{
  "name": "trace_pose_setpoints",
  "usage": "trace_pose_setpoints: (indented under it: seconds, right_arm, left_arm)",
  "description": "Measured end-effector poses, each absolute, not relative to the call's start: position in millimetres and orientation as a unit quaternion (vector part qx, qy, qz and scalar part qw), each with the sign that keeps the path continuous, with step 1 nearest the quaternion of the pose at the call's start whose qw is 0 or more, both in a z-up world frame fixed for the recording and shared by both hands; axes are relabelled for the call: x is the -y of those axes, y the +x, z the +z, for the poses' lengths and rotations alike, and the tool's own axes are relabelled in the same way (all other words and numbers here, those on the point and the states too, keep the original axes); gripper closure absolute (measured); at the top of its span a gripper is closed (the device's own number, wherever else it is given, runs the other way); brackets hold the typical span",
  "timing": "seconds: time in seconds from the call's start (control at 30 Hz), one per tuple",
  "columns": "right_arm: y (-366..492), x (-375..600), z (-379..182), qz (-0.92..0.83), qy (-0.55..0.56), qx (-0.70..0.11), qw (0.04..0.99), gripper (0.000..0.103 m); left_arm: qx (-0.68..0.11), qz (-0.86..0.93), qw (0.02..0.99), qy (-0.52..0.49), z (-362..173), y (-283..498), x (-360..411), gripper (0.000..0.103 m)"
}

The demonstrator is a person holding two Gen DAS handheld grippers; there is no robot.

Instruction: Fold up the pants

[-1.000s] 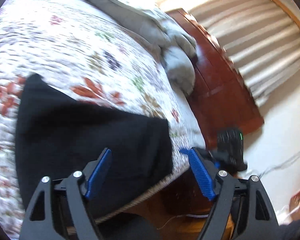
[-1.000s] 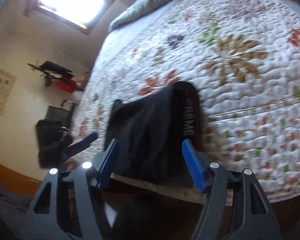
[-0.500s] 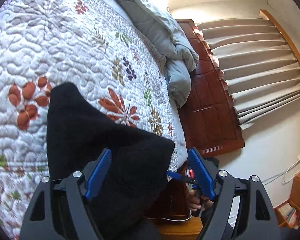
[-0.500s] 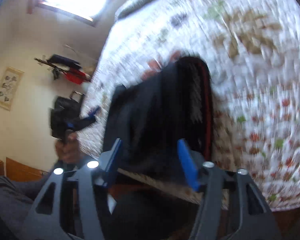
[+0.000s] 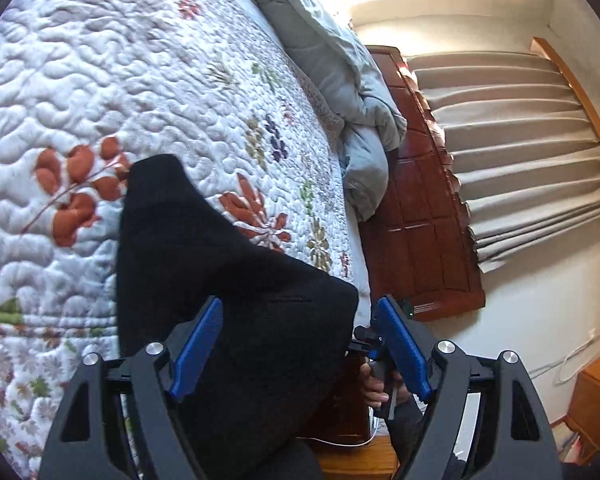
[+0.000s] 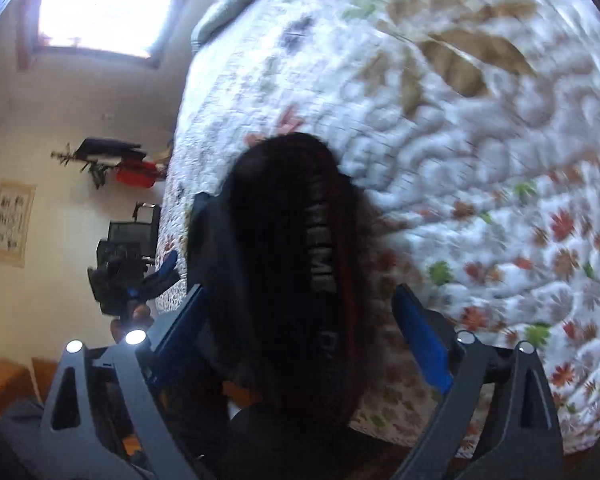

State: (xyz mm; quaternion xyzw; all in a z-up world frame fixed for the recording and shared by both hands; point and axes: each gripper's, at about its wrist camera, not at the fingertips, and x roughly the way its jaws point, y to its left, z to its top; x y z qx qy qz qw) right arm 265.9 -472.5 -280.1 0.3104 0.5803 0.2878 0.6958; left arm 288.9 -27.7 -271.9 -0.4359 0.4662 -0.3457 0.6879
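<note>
— What looks different now?

— The bed quilt point(image 5: 100, 80) fills more of both views than a second ago, so both tools have come closer. The black pants point(image 5: 228, 280) lie at the near edge of the bed, already folded small, with one end hanging over the side.

— Are the tools holding them?

— No. The left gripper point(image 5: 300, 344) and the right gripper point(image 6: 296, 336) both have their blue fingers point(image 5: 196, 348) spread wide — nothing pinched. I think another grab is coming.
</note>
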Motion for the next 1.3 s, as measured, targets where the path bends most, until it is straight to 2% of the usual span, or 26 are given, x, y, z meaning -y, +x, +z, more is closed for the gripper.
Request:
trace_pose_setpoints:
  seconds: [0.03,0.07,0.13,0.17,0.27,0.37,0.4,0.43,0.47,0.5,0.57,0.6,0.67,0.7,0.83,1.0,1.03,1.07,1.17,1.23,1.3]
  right_arm:
    - [265,470,-277,0.294,0.305,-0.578,0.697,0.042]
    - [266,467,-277,0.294,0.295,-0.583,0.698,0.054]
    - [268,462,-281,0.293,0.284,-0.591,0.696,0.064]
    - [263,461,-280,0.294,0.277,-0.589,0.700,0.075]
    - [269,439,-249,0.321,0.244,-0.553,0.729,0.082]
    - [272,436,-241,0.330,0.236,-0.534,0.742,0.082]
    - [273,438,-254,0.311,0.230,-0.550,0.740,0.082]
    - [273,442,-264,0.297,0.232,-0.561,0.737,0.081]
    - [272,448,-278,0.281,0.239,-0.573,0.732,0.079]
    - [268,451,-286,0.274,0.248,-0.576,0.729,0.078]
    - [262,453,-286,0.272,0.254,-0.577,0.727,0.066]
    - [260,453,-283,0.269,0.250,-0.579,0.728,0.063]
    - [257,460,-270,0.261,0.244,-0.573,0.738,0.062]
    - [260,461,-259,0.258,0.243,-0.563,0.747,0.062]
    - [271,450,-220,0.296,0.265,-0.507,0.765,0.062]
    - [307,416,-249,0.313,0.293,-0.532,0.730,0.065]
    - [312,415,-260,0.302,0.298,-0.543,0.725,0.070]
    - [314,418,-268,0.292,0.303,-0.547,0.724,0.081]
    - [310,435,-286,0.271,0.318,-0.555,0.720,0.100]
    - [302,436,-287,0.266,0.314,-0.555,0.723,0.100]
    - [293,437,-279,0.268,0.316,-0.551,0.724,0.089]
  left_arm:
    - [-0.463,-0.352,0.687,-0.436,-271,292,30,0.023]
    - [-0.463,-0.355,0.685,-0.437,-272,298,32,0.023]
    - [-0.468,-0.352,0.680,-0.442,-278,309,36,0.024]
    - [-0.471,-0.350,0.678,-0.442,-281,313,37,0.025]
    - [-0.469,-0.337,0.696,-0.426,-283,321,38,0.026]
    - [-0.477,-0.284,0.726,-0.407,-298,327,29,0.043]
    - [-0.480,-0.266,0.728,-0.411,-308,328,23,0.057]
    - [-0.479,-0.261,0.726,-0.419,-313,329,21,0.064]
    - [-0.476,-0.261,0.722,-0.429,-317,328,19,0.065]
    - [-0.473,-0.260,0.722,-0.432,-316,326,19,0.065]
    - [-0.467,-0.262,0.728,-0.428,-312,324,21,0.060]
    - [-0.463,-0.262,0.731,-0.428,-310,322,21,0.056]
    - [-0.452,-0.257,0.737,-0.432,-301,320,17,0.047]
    - [-0.443,-0.256,0.743,-0.432,-293,318,14,0.036]
    - [-0.408,-0.289,0.741,-0.448,-266,308,9,0.026]
    - [-0.456,-0.338,0.694,-0.443,-279,324,38,0.024]
    - [-0.468,-0.335,0.690,-0.438,-286,328,42,0.024]
    - [-0.487,-0.324,0.688,-0.430,-297,334,44,0.024]
    - [-0.484,-0.304,0.699,-0.430,-307,337,34,0.030]
    - [-0.476,-0.300,0.688,-0.459,-311,339,25,0.030]
    - [-0.473,-0.295,0.687,-0.466,-307,334,23,0.029]
